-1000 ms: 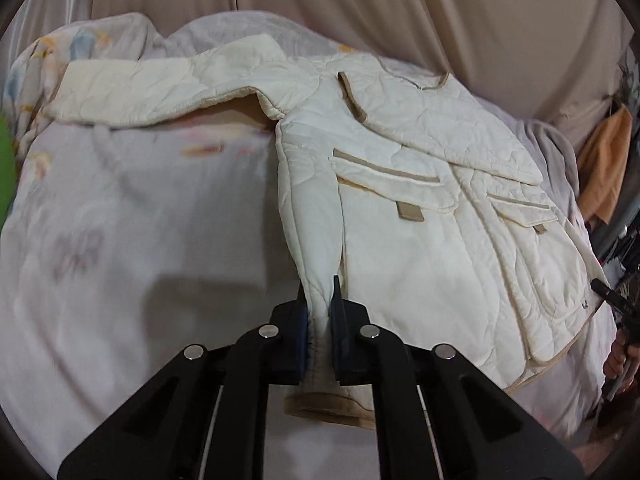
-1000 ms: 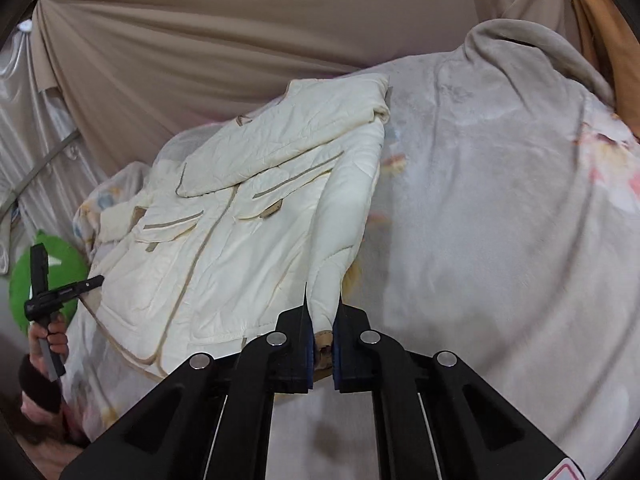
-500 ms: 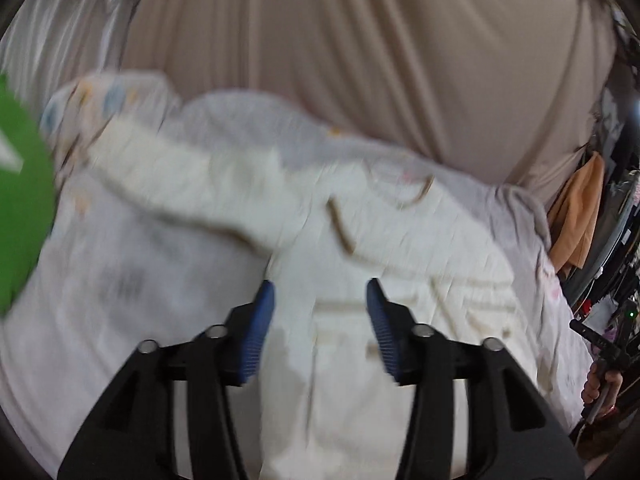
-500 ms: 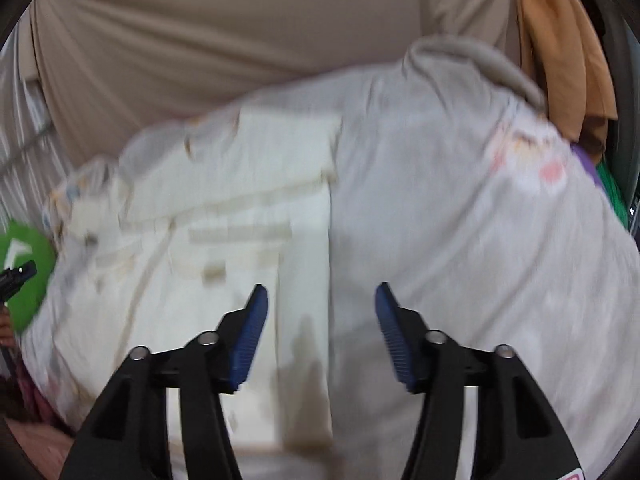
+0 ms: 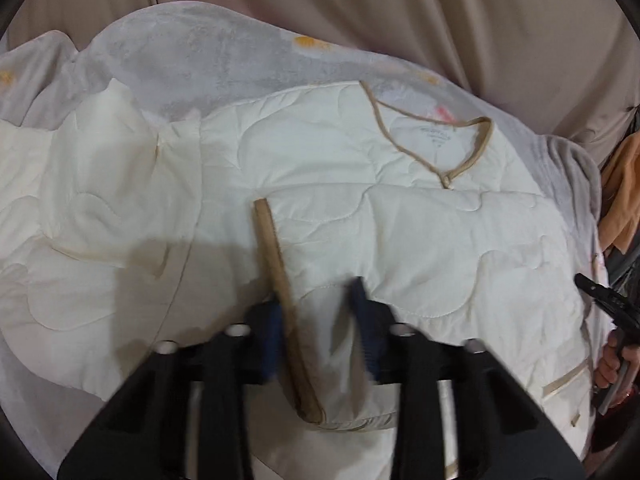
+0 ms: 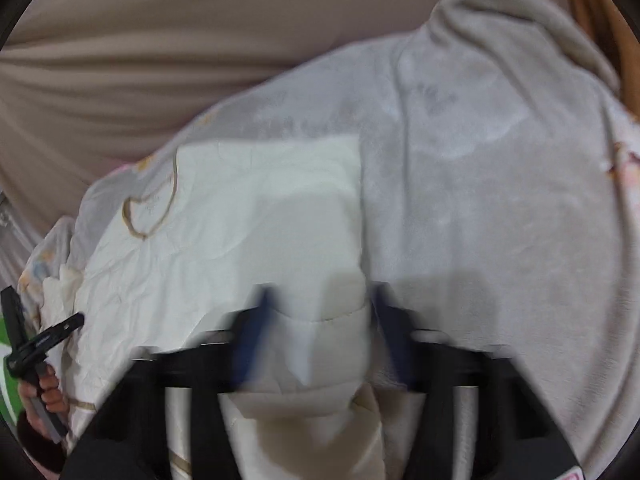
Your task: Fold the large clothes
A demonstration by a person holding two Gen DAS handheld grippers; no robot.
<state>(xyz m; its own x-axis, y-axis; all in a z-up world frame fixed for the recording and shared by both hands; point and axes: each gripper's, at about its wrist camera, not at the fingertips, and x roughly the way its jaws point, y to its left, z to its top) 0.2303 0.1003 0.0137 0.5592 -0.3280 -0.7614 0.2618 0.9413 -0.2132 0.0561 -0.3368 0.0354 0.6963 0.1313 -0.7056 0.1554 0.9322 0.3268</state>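
Jacket (image 5: 360, 216), cream and quilted, lies spread face-up over the grey blanket (image 5: 192, 52) on the bed, filling the middle of the left wrist view, its tan-edged neckline (image 5: 452, 152) toward upper right. At far left one sleeve (image 5: 92, 184) stretches off-frame. Low in the centre, the left gripper (image 5: 316, 332) hovers with jaws parted and holding nothing, straddling the tan cuff band (image 5: 280, 280) of a sleeve folded across the chest. Best bet here: close on the cuff edge only, not the body layer beneath, or the whole front lifts. Over in the right wrist view, the jacket sits left of centre; the right gripper (image 6: 316, 332), blurred, jaws wide and empty, brackets the other sleeve (image 6: 328, 320) at the jacket's edge. Pinch low, take one layer, keep the fold line straight.
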